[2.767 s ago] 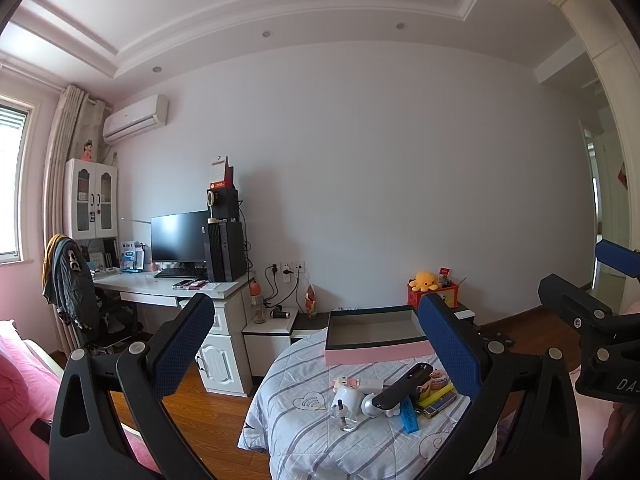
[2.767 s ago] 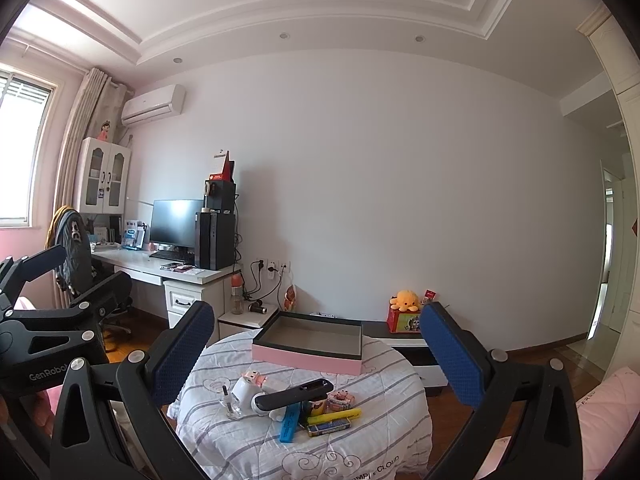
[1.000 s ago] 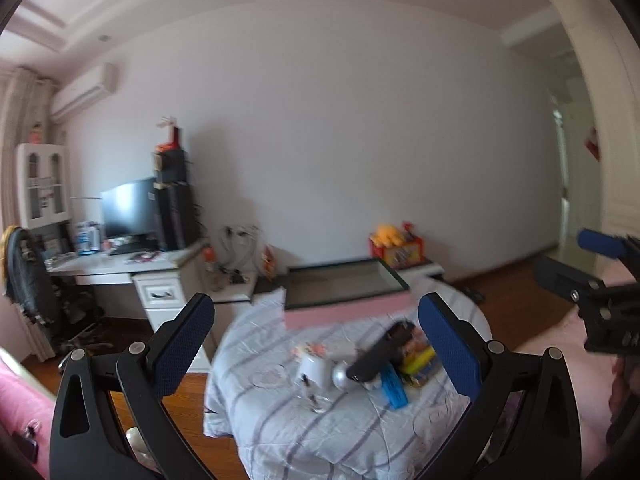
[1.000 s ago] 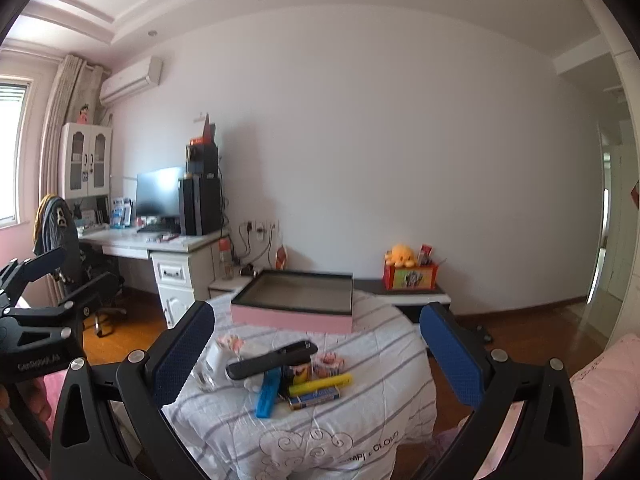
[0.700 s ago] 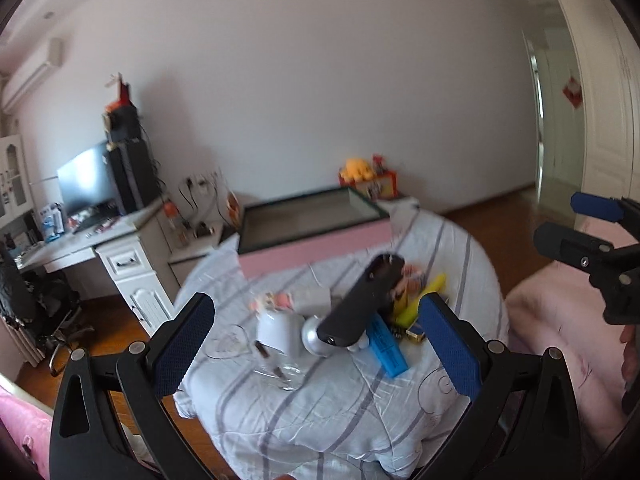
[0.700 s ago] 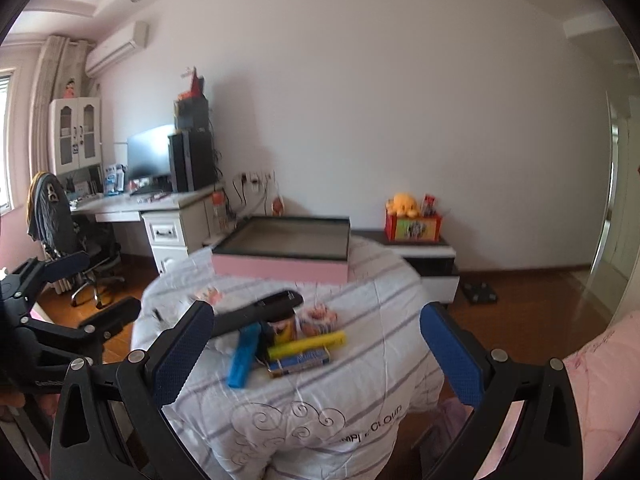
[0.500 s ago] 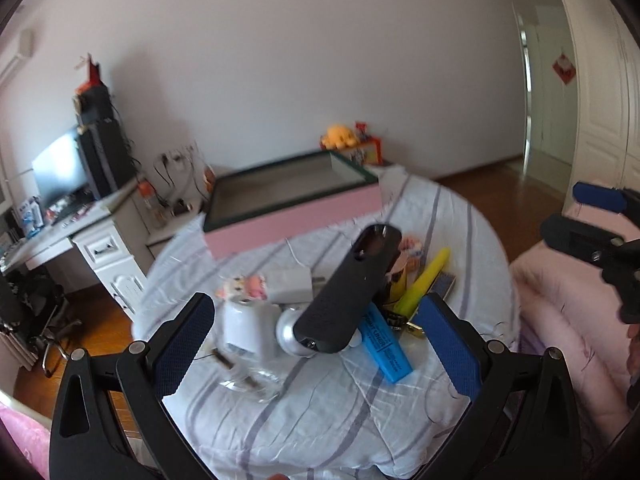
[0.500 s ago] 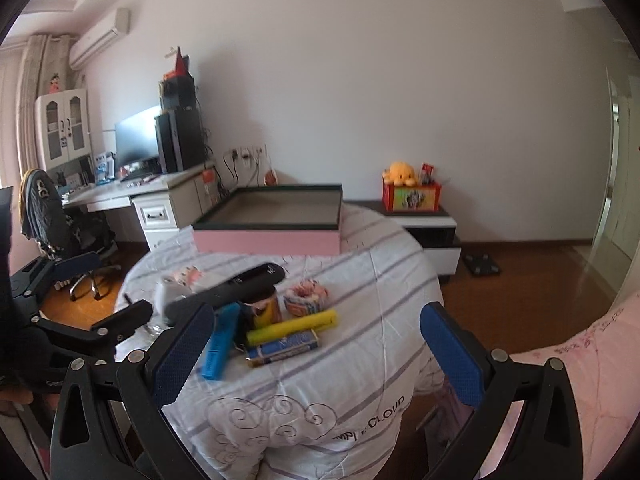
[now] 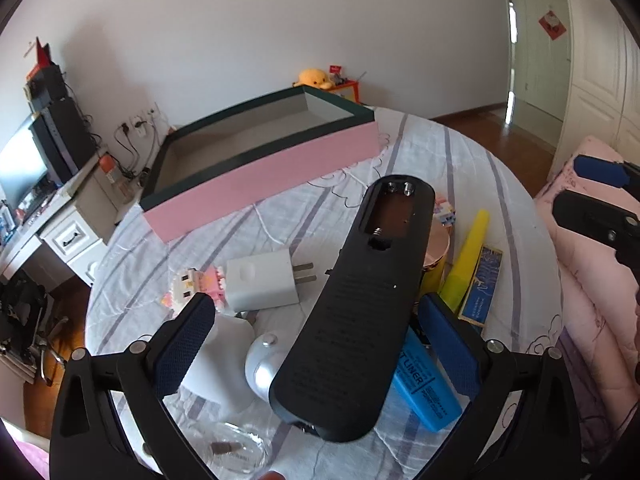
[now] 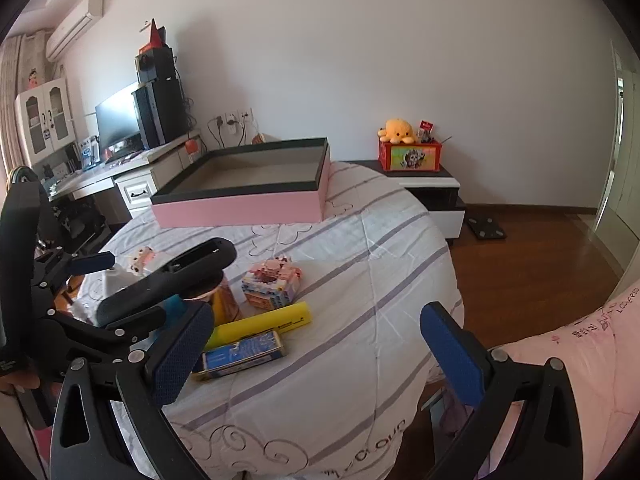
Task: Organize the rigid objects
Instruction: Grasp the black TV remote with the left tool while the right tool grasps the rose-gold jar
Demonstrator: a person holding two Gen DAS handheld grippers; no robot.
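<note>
Black remote-shaped device (image 9: 360, 304) propped across the pile of small things, battery bay up and uncovered, near end raised over a silver ball-shaped item (image 9: 262, 364), far end aimed toward the pink box (image 9: 260, 184). Landmark: that device. Just beside it on one side, a white plug adapter (image 9: 260, 280) and a pink brick toy (image 9: 192, 284); on the other side, partly beneath it, a blue highlighter (image 9: 424, 380), then a yellow highlighter (image 9: 468, 260) and a blue tin (image 9: 482, 284). Beyond its far end, the open, apparently empty pink box on the striped cloth (image 10: 360, 360).

Left gripper (image 9: 316, 344): blue pads set wide either side of the device's near end, closing slightly, not yet pressing. Right gripper (image 10: 316, 344): jaws wide apart, nothing between, hanging beyond the tin, away from the device.

Likely step: taking the device for the box. Best squared to the long axis, centred on the body, both pads landing together, clear of the silver ball and blue highlighter. Lifted straight first, since the leaning pile may shift.
</note>
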